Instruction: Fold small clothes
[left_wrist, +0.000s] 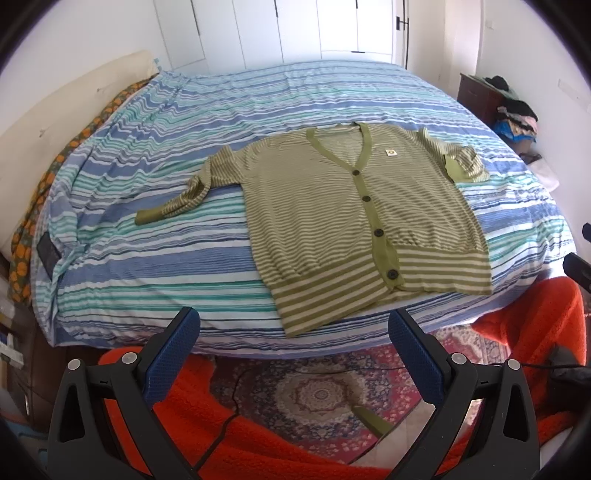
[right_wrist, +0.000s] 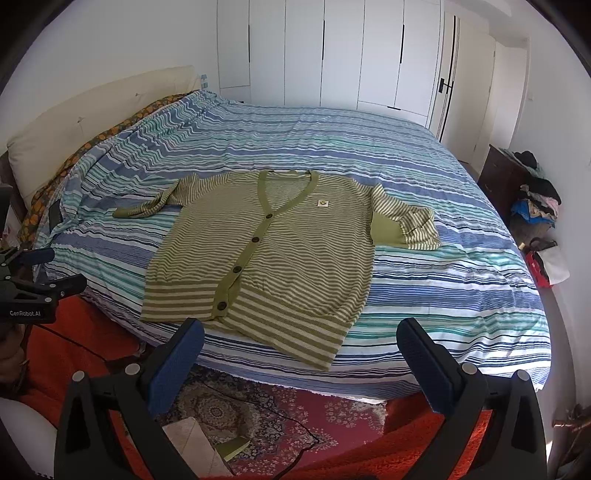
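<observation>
One green-and-cream striped cardigan (left_wrist: 332, 206) lies flat and front-up near the foot edge of the bed (left_wrist: 147, 155), its hem reaching the mattress edge. Four dark buttons (left_wrist: 378, 232) run down the fastened placket, and one small cream patch (left_wrist: 390, 152) sits on the chest. Of its two sleeves, one sleeve (left_wrist: 177, 201) trails outward with its solid green cuff on the blue-striped bedcover, while the other sleeve (left_wrist: 463, 162) is folded back on itself beside the body. The left gripper (left_wrist: 293, 334) and the right gripper (right_wrist: 301, 341) both hang short of the bed over a patterned rug (left_wrist: 314, 395), each with its two blue-padded fingers spread wide and holding nothing. Nothing lies between either gripper and the garment. Outward stand white wardrobe doors (right_wrist: 332, 51), a dark nightstand (right_wrist: 498, 177) and one pile of clothes (right_wrist: 539, 203).
</observation>
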